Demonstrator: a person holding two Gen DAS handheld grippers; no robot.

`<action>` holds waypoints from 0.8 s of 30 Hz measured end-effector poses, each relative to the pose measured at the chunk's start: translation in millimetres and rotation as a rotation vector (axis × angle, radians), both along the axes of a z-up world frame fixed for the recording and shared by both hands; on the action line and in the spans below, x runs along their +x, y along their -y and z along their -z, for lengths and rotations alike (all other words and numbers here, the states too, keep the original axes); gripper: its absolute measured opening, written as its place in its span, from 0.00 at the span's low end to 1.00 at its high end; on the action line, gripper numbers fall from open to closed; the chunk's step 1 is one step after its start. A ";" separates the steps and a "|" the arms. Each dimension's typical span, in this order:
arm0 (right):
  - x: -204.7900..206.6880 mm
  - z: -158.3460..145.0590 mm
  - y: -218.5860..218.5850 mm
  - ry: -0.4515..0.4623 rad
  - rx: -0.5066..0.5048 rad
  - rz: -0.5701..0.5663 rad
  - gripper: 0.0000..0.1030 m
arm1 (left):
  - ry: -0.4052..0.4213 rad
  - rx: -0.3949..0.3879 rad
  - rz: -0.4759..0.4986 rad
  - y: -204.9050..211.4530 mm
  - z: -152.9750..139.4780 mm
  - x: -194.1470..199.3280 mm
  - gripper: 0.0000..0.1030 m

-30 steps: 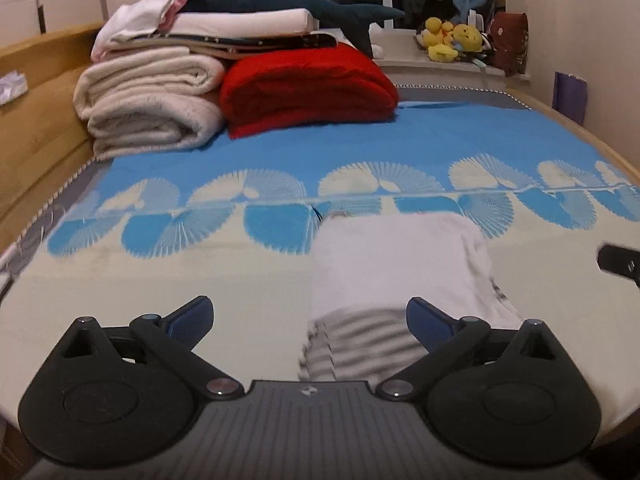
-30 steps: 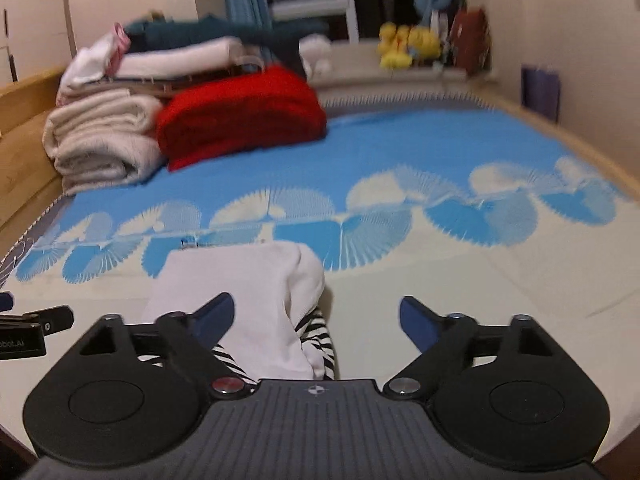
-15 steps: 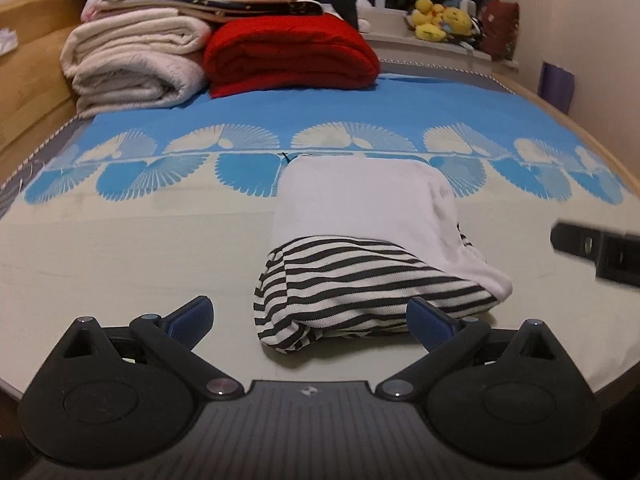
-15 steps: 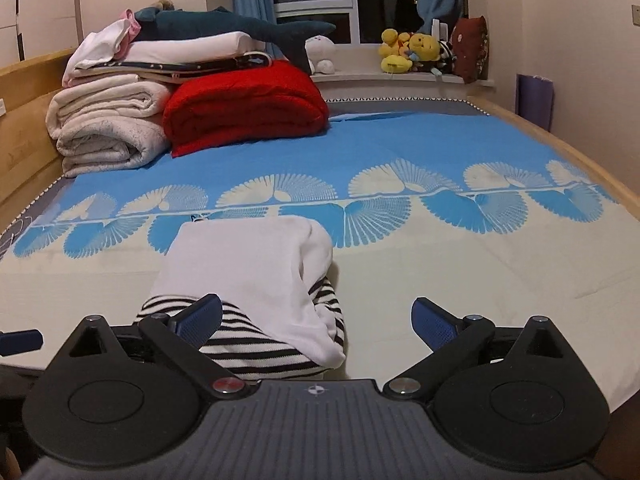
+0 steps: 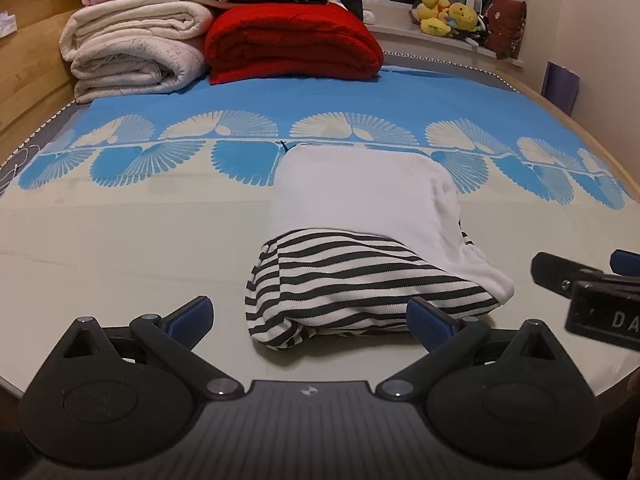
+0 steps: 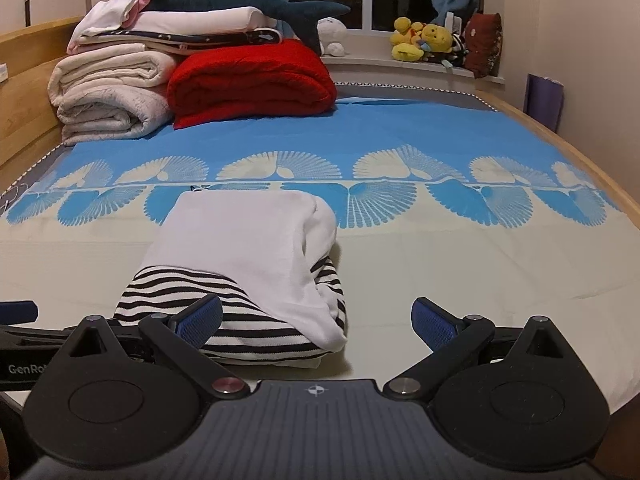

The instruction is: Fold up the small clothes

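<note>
Folded garment on the bed

My left gripper (image 5: 310,316) and right gripper (image 6: 316,318) both gape wide, empty, just short of the striped-and-white garment (image 6: 248,264) lying before the red blanket (image 6: 252,80).

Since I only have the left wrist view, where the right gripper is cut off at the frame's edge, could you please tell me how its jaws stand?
Observer: The right gripper has its jaws wide apart, having just been opening. They clamp nothing; the near right corner of the folded garment lies in the gap between them.
Operator: Thank you. How does the garment's right edge look from that side?
Observer: The white layer wraps over that edge, and striped fabric shows beneath it there.
</note>
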State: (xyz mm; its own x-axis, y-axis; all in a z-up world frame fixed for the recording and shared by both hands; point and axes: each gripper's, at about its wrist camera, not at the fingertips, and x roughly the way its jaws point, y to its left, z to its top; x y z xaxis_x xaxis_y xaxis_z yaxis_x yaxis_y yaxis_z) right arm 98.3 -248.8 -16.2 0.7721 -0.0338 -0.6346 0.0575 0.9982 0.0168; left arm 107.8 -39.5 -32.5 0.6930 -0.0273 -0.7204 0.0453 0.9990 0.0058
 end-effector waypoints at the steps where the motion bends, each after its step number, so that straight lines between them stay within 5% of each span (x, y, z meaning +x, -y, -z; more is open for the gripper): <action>1: 0.4 0.7 -2.0 0.000 -0.007 -0.007 0.97 | -0.001 0.000 0.000 0.0 0.1 0.1 1.00; 24: 0.1 0.9 -8.6 0.007 -0.042 -0.033 0.97 | -0.024 -0.015 0.004 -4.2 3.6 2.0 1.00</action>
State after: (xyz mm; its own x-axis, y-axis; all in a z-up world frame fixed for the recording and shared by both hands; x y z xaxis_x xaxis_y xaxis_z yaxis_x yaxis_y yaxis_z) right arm 98.4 -240.2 -17.0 0.7775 -0.0353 -0.6278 0.0250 0.9994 -0.0253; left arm 109.8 -35.3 -36.1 0.6754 -0.0407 -0.7363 0.0491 0.9987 -0.0101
